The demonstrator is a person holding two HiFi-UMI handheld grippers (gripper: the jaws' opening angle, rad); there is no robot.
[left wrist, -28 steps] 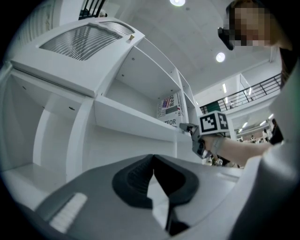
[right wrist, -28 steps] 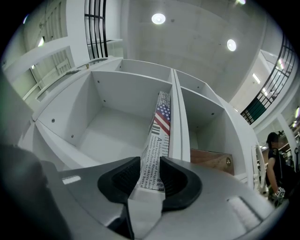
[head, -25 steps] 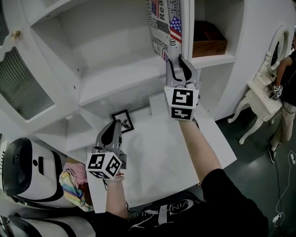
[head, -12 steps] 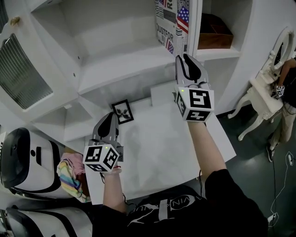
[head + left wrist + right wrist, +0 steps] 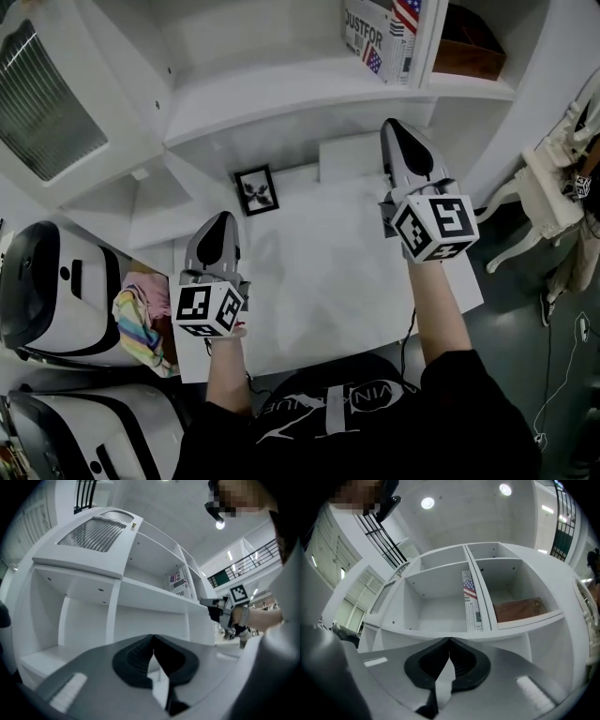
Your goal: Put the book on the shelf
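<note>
Grey jaws of the left gripper [image 5: 153,640] press together on nothing. The right gripper [image 5: 448,641] is likewise closed and empty, clear of the book [image 5: 471,601]. The book stands upright on the white shelf [image 5: 281,89], at one o'clock in the head view. The white counter [image 5: 319,281] below carries a framed picture [image 5: 255,190] at eleven o'clock.

I've got head view high, aimed steeply down at shelf [image 5: 281,94]; L gripper view low, oblique from left; R gripper view head-on, below it. All 3 share the book [image 5: 471,603].
</note>
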